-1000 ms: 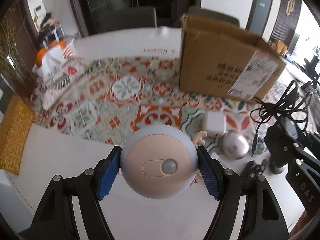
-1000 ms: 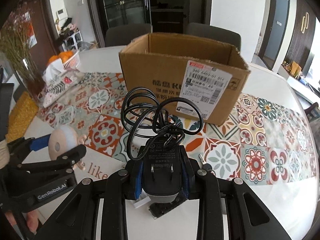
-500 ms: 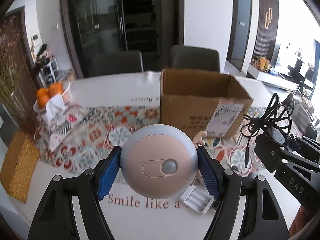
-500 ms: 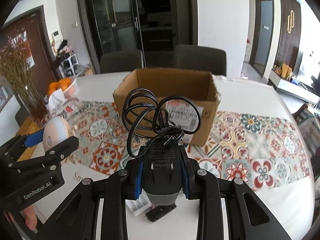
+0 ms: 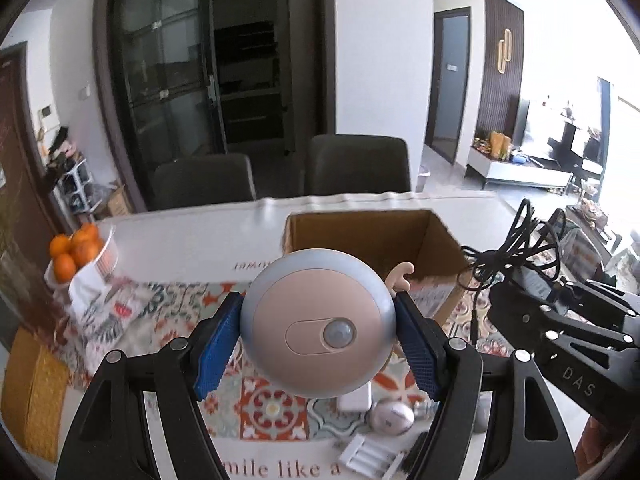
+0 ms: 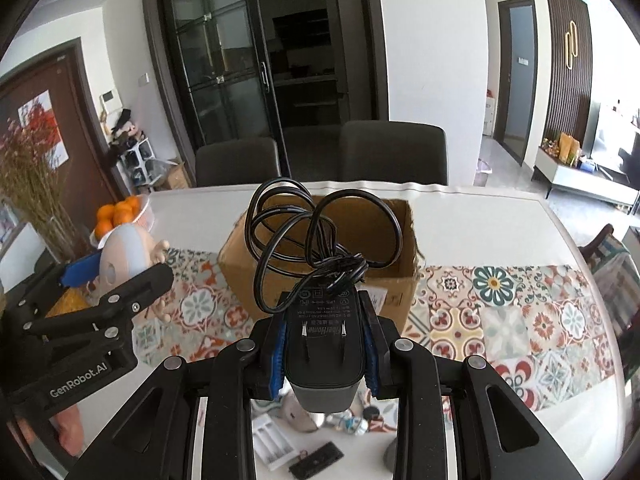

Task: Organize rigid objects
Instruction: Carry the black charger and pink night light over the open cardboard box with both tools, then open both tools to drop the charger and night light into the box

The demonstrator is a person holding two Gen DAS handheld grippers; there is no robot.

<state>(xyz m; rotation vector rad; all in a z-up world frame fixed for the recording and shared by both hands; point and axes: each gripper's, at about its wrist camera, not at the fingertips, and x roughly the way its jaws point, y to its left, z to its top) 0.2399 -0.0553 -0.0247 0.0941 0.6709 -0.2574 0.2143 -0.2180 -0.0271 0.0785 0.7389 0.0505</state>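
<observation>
Left wrist view: the left gripper (image 5: pixel 318 338) has its jaws closed on the round sensor light (image 5: pixel 318 324), held above the bench short of the cardboard box (image 5: pixel 372 240). The smooth domed shell looks light, rigid and likely slippery; the widest sides are the best hold.

Right wrist view: the right gripper (image 6: pixel 325 354) clamps the power adapter (image 6: pixel 325 340) by its flat sides. The coiled cable (image 6: pixel 320 232) is limp and may snag the box rim.

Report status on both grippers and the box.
Left hand-held gripper shut on night light. Right hand-held gripper shut on charger. Box open ahead, nothing blocking.
</observation>
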